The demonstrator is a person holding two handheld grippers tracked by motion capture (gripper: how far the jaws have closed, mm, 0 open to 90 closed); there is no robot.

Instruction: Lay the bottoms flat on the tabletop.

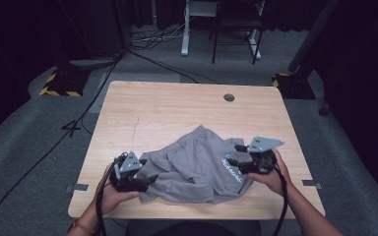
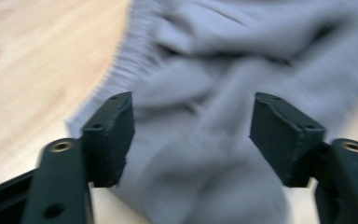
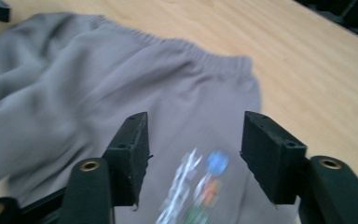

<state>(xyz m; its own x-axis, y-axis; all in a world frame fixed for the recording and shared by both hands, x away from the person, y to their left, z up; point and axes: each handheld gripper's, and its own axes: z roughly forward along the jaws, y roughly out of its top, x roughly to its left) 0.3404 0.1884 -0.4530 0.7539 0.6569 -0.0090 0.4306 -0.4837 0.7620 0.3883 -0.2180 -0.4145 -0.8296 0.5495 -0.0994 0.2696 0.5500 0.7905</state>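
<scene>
Grey shorts (image 1: 197,162): white print with coloured marks near hem, too blurred to read.

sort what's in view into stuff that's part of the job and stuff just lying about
Part of the job:
- crumpled grey fabric shorts with elastic waistband
- left tongs, open
- right tongs, open

Just lying about:
- black-and-yellow striped floor block
- white desk leg

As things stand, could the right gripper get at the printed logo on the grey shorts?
Probably yes: the right gripper hangs right over the logo on the grey shorts, jaws open, with nothing between them.
</scene>
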